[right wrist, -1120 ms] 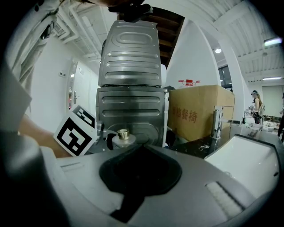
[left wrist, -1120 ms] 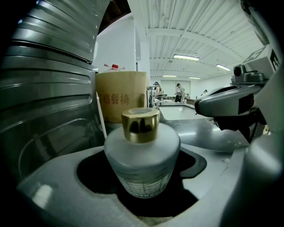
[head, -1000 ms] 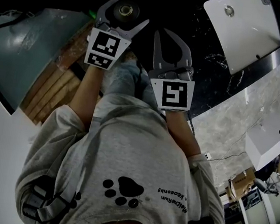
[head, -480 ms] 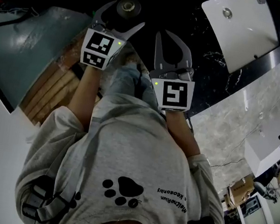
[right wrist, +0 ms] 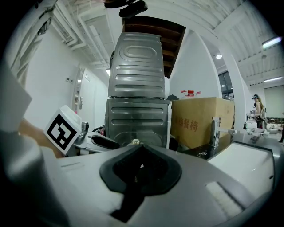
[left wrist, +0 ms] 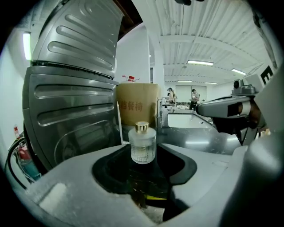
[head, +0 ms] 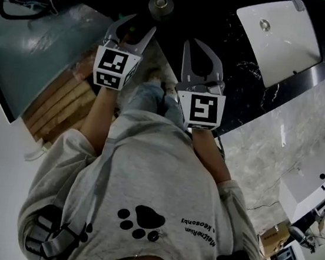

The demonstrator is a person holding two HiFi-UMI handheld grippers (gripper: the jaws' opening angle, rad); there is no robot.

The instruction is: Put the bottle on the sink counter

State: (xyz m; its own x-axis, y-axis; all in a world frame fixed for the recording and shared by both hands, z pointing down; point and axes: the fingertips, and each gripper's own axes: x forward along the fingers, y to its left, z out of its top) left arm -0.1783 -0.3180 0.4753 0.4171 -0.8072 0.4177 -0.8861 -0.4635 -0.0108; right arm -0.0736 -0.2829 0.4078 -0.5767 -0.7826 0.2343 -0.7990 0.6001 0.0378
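- Glass bottle [left wrist: 143, 142], clear and round with a gold cap, stands upright on the black marble tabletop [head: 240, 77]. It is well apart from the white rectangular sink basin [head: 282, 35], on the basin's left in the head view.
- Left hand-held gripper [head: 142, 22] hovers farther from the basin than the bottle does and points toward the bottle. Its jaws are spread and closing. The bottle stands just past their tips rather than between them, and neither jaw touches it.
- Right hand-held gripper [head: 192, 41] hangs over the tabletop edge, nearer the basin than the left one. Its jaw tips are pressed together and pinch nothing; only the dark hollow of the curved fingers shows between them.
- Grey ribbed metal washing machine [left wrist: 71, 111] rises behind the bottle, on the side away from the basin.
- Brown cardboard box with red print [left wrist: 137, 106] stands between that machine and the basin.
- Chrome tap [right wrist: 215, 128] stands at the basin's near edge in the right gripper view.
- Grey shirt with a black paw print [head: 141, 222] fills the head view below the basin.
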